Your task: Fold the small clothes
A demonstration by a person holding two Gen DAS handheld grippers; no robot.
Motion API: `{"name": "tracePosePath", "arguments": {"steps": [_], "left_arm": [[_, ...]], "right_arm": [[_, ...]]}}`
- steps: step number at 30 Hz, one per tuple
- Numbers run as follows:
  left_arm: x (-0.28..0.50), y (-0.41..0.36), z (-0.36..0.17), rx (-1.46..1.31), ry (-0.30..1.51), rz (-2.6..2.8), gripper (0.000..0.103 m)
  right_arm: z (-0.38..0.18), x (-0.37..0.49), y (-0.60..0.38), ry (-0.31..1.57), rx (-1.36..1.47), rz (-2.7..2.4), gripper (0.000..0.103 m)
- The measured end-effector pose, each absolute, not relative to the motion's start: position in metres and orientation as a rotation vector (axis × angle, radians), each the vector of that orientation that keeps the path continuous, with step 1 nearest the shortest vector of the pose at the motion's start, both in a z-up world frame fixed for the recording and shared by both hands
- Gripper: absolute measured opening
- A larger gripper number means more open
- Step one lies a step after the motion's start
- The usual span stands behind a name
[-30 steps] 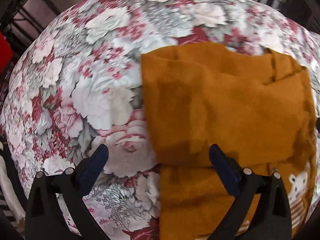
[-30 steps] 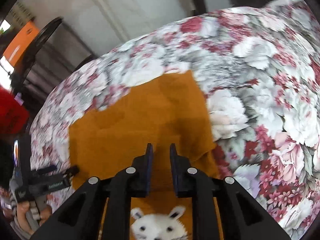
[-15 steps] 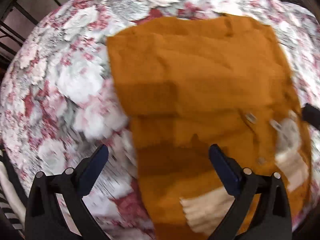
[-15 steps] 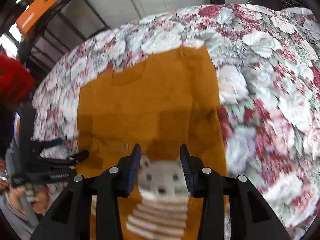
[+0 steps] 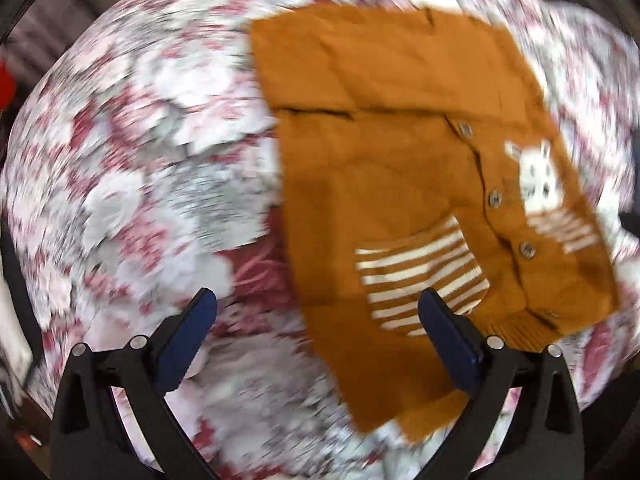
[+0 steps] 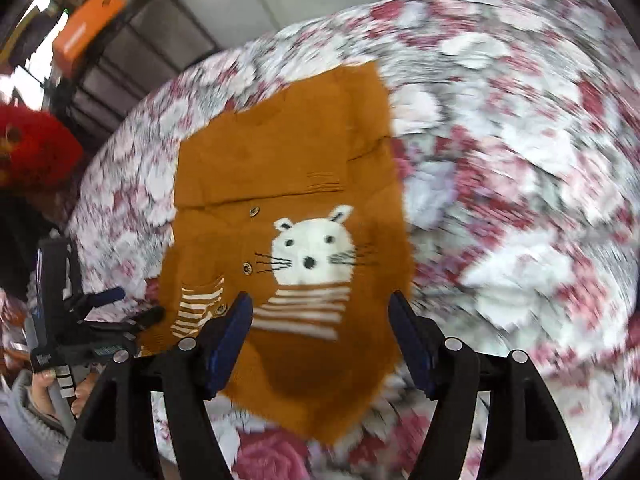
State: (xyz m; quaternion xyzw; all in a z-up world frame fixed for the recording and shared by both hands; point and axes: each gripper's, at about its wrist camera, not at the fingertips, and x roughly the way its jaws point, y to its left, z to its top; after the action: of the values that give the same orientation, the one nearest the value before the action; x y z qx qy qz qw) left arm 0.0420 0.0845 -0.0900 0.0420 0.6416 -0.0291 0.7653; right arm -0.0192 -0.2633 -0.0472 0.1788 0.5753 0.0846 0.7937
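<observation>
The cardigan point(image 6: 292, 216) lies flat on the floral cloth point(image 6: 520, 184), its top part already folded down, more folds likely left. Above its hem, the right gripper point(image 6: 320, 336) is opening, nothing between its jaws; the left gripper point(image 5: 316, 340) hangs spread and empty.

This looks like a room in a home, maybe used also for storage. A round table is covered with a flowered cloth point(image 6: 520, 160) in red, pink and grey. Behind it stands a dark shelf rack point(image 6: 132, 52) against a pale wall, with an orange box point(image 6: 86, 34) on top.
</observation>
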Motion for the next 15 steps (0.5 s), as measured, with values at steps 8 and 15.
{"name": "tracePosePath", "arguments": {"steps": [8,15], "left_arm": [[0.008,0.112,-0.099,-0.327,1.51,-0.158,0.098],[0.014,0.068,-0.134,-0.228,1.579,-0.219,0.097]], "right_arm": [[-0.08,-0.051,-0.288,1.292,0.583,0.113,0.07],[-0.099,-0.045,-0.273,1.319,0.612,0.152,0.065]]}}
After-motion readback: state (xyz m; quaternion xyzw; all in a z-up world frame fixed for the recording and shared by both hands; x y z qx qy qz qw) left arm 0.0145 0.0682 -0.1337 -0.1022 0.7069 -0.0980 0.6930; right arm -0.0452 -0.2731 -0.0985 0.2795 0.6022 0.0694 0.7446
